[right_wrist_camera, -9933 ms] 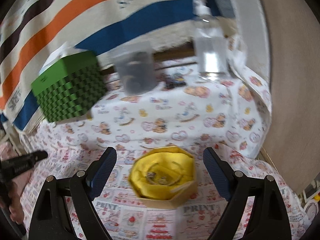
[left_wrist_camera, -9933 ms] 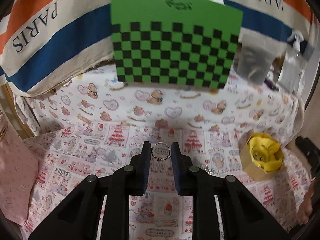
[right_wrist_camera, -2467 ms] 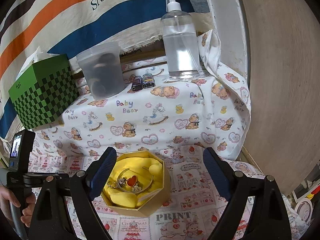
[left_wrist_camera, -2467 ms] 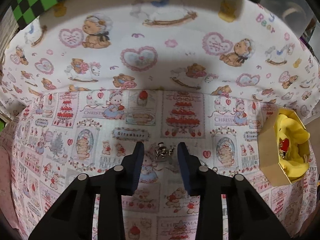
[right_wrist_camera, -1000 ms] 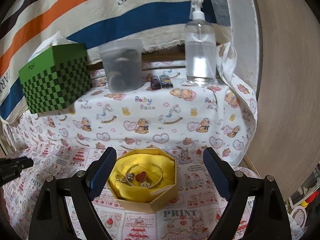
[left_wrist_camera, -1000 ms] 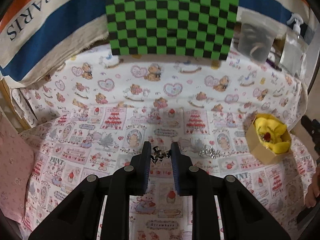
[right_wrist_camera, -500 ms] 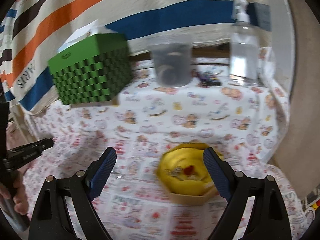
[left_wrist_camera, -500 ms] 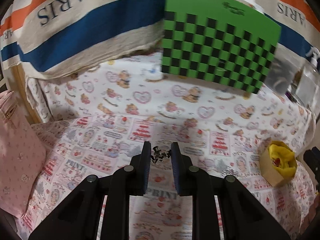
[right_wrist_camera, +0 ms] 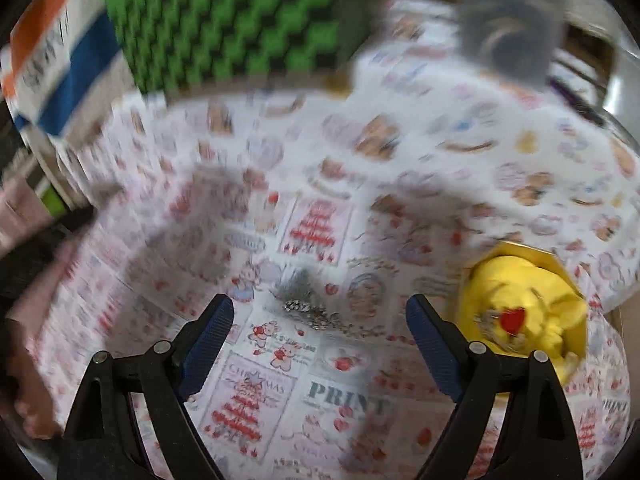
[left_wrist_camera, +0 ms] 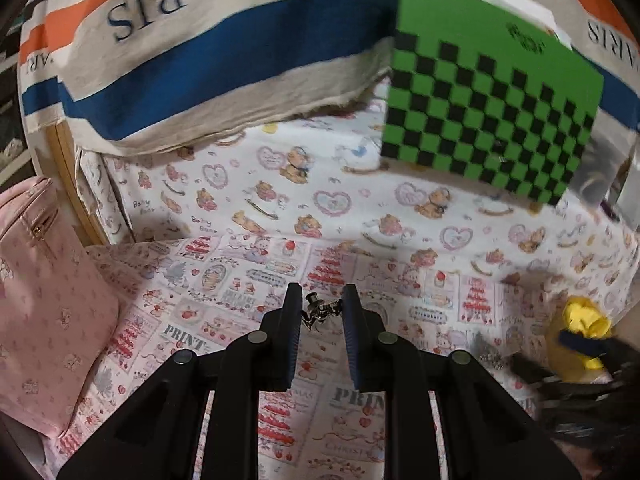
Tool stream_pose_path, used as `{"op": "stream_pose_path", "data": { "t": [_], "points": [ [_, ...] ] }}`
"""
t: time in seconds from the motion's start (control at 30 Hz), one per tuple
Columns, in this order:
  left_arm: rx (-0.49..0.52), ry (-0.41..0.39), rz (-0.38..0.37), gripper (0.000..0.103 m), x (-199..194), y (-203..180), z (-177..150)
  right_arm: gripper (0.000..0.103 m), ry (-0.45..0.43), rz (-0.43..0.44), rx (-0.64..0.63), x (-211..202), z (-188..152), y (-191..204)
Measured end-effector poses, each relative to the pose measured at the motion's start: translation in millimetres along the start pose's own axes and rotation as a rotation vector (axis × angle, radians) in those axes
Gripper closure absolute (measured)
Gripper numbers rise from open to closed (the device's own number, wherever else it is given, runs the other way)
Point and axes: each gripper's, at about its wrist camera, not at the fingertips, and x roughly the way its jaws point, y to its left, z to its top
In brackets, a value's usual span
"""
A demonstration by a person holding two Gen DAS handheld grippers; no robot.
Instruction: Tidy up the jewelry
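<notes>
My left gripper is shut on a small silver charm and holds it above the printed cloth. My right gripper is wide open and empty, low over a silver chain piece that lies on the cloth between its fingers. The hexagonal box with yellow lining stands right of the right gripper and holds a red heart charm with other jewelry. The box also shows at the right edge of the left wrist view, partly behind the right gripper. The right wrist view is motion-blurred.
A green checkered box stands at the back on the teddy-bear cloth. A pink pouch lies at the left. A striped PARIS cloth hangs behind. A grey translucent cup stands at the back right.
The right gripper has swung left and down from over the yellow-lined box to over the silver chain piece. The left gripper keeps hold of the charm and has turned a little left.
</notes>
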Motion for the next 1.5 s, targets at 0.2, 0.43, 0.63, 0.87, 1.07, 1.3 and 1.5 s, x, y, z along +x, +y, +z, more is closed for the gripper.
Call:
{"op": "stream_pose_path", "data": {
  "t": [0.2,0.43,0.63,0.87,1.07,1.3,1.5],
  "points": [
    [-0.028,0.015,0.044,0.084,9,12,2,0.05,0.062,-0.007,-0.028,34,-2,10],
    [-0.039,0.016,0.047,0.084,10,14,3,0.069,0.079,-0.03,-0.054,51,-6,11],
    [-0.033,0.011,0.038,0.084,6,12,4,0.093,0.054,-0.06,-0.14,51,-11,22],
    [-0.031,-0.015,0.004,0.084,-4,8,5,0.097,0.028,-0.03,-0.087,30,-16,10],
    [-0.037,-0.045,-0.025,0.084,-12,7,6,0.097,-0.057,-0.016,-0.082,-14,-19,3],
    [-0.018,-0.082,-0.022,0.084,-18,2,5,0.097,-0.156,-0.022,-0.061,-70,-20,-10],
    [-0.045,-0.145,-0.055,0.084,-30,8,7,0.097,-0.318,-0.051,-0.057,-128,-17,-24]
  ]
}}
